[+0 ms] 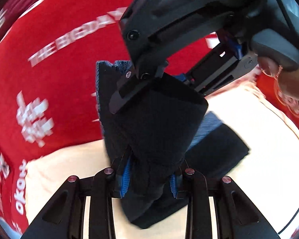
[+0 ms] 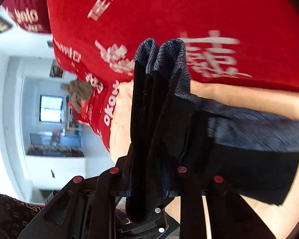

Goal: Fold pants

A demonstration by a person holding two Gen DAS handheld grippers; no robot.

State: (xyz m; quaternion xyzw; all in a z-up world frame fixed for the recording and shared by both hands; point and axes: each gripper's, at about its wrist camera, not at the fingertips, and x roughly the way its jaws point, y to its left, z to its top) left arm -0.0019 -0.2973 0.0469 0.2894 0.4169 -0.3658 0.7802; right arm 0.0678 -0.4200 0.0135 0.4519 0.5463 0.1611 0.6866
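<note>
left tool (image 1: 147, 181): closed on a bunched fold of the pants (image 1: 159, 123), held up off the table (image 1: 69, 165).
right tool (image 2: 149, 181): closed on the same pants (image 2: 159, 109); its tip also shows in the left view (image 1: 129, 91).
doing it well: judged mid-fold; keep both grips level, lower the layers squarely onto the part lying flat.
count: two tools, one pair of pants, one table.
</note>
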